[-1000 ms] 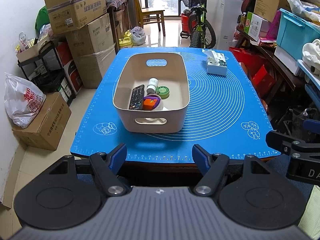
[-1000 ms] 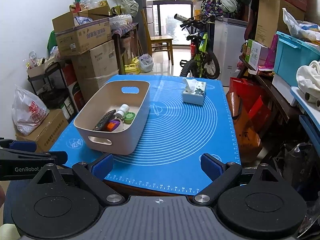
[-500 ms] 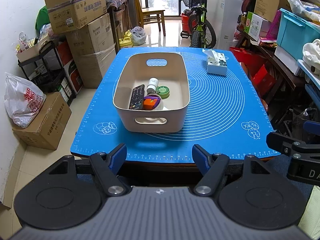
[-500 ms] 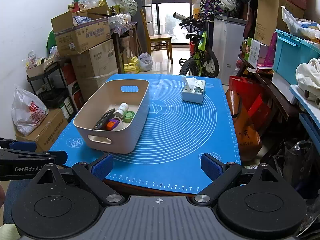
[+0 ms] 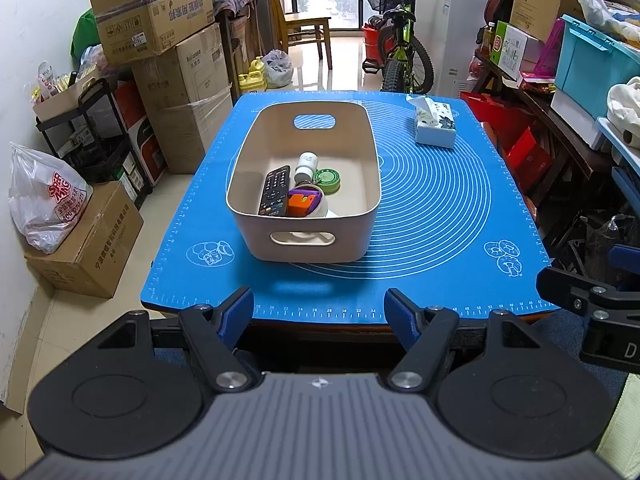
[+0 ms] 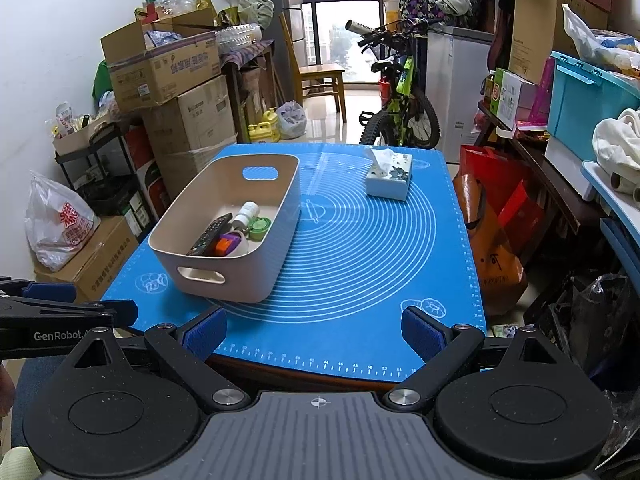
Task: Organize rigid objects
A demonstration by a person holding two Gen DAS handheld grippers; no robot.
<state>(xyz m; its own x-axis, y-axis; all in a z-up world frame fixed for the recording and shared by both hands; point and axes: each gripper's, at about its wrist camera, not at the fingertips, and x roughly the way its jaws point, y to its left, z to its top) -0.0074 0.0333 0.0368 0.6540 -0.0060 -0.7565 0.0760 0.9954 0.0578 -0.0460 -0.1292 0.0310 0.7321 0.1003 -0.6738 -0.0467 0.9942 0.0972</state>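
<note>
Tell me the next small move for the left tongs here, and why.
Probably ease the left tongs forward over the beige bin toward the remote control. Both tongs hang open and empty at the mat's near edge, well short of the bin, and the remote lies exposed along the bin's left side, the clearest thing to pinch.

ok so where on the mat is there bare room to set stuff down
Most of the mat right of the bin is bare, from the tissue box down to the near edge. A narrower bare strip lies left of the bin, another along the near edge. Crowded: the bin's near half, with remote, bottle and green tin.
</note>
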